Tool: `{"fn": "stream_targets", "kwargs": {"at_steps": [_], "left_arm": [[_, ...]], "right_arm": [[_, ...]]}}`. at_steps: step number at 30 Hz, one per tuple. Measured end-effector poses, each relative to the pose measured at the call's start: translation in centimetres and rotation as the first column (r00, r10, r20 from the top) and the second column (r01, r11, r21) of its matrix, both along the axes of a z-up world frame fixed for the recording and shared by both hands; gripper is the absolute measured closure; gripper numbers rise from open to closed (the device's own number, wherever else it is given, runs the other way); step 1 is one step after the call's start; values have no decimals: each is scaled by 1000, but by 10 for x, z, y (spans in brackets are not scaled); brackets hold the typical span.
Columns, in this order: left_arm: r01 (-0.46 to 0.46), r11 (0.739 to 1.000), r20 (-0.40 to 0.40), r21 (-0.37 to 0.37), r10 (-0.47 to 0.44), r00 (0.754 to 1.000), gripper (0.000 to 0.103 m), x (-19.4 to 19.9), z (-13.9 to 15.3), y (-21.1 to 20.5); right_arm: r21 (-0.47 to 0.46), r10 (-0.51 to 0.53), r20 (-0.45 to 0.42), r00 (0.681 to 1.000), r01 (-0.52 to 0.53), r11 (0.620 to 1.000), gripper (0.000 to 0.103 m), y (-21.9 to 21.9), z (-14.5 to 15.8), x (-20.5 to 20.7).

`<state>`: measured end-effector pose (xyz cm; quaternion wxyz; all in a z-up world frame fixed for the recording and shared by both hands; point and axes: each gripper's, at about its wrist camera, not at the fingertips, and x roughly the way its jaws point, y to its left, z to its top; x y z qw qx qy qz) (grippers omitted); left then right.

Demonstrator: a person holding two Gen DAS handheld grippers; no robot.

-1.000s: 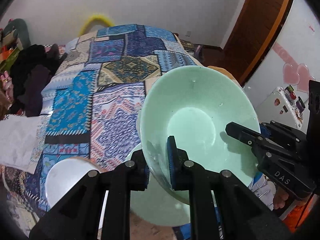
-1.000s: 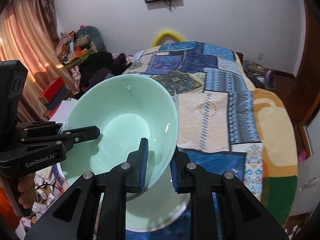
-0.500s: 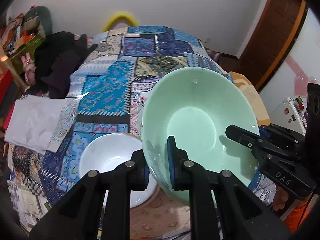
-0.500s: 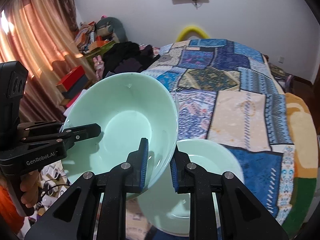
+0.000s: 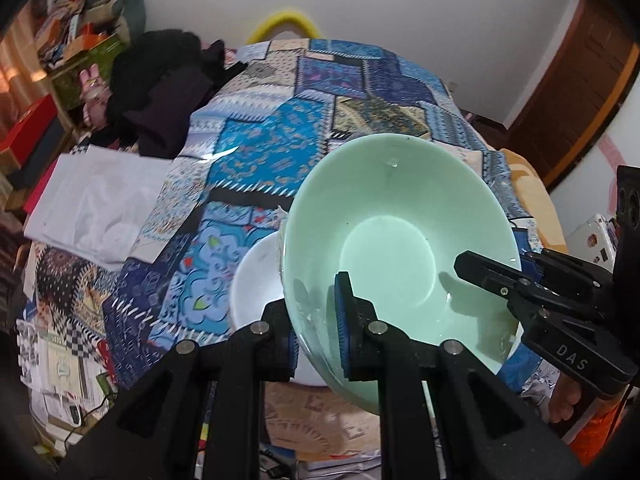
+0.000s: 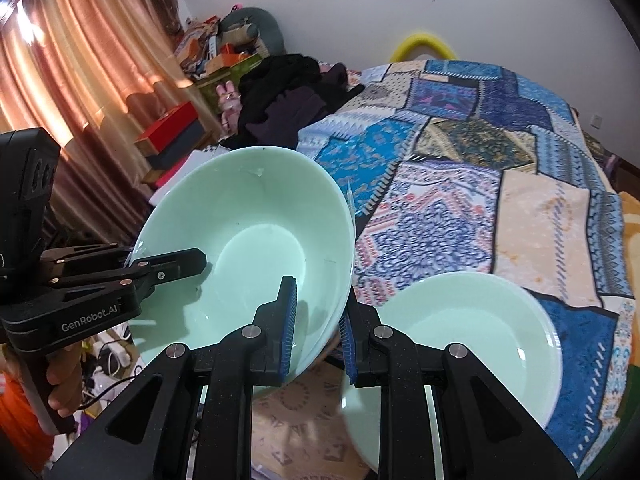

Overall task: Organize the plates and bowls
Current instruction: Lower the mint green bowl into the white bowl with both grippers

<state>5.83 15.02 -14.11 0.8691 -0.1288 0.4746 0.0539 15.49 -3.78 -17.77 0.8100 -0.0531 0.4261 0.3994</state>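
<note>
Both grippers hold one pale green bowl (image 5: 394, 240) in the air above the bed's near edge. My left gripper (image 5: 318, 320) is shut on its near rim; my right gripper (image 5: 520, 276) clamps the rim at its right. In the right wrist view the same bowl (image 6: 256, 248) is pinched by my right gripper (image 6: 318, 332), with my left gripper (image 6: 132, 268) on its left rim. A white bowl (image 5: 256, 280) sits on the bed, partly hidden behind the held bowl. A green plate (image 6: 472, 336) lies on the bed to the right.
The bed has a blue patchwork cover (image 6: 460, 184). Black clothes (image 5: 160, 96) and a white folded cloth (image 5: 92, 204) lie at its left. Boxes and clutter (image 6: 176, 136) stand by the curtains. Papers and cables (image 5: 60, 368) are on the floor.
Both grippers have carried the green bowl to the left. The white bowl now sits partly behind it, and the green plate has shifted to the right in the right wrist view.
</note>
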Motion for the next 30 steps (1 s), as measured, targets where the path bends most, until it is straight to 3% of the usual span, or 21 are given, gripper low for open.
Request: {"fn": "stream_targets", "kwargs": {"at_steps": [19,30], "left_arm": [[-58,997,-104,-49,53,993,88,-2,-58,38],[-51,996,-127,-79,41,991,88,6,-74,41]], "right_arm": [[-63,27,-107,994,-34,997,85,32,-42,2],[-63,22,-135,991,-31,998,85,30,-52,8]]}}
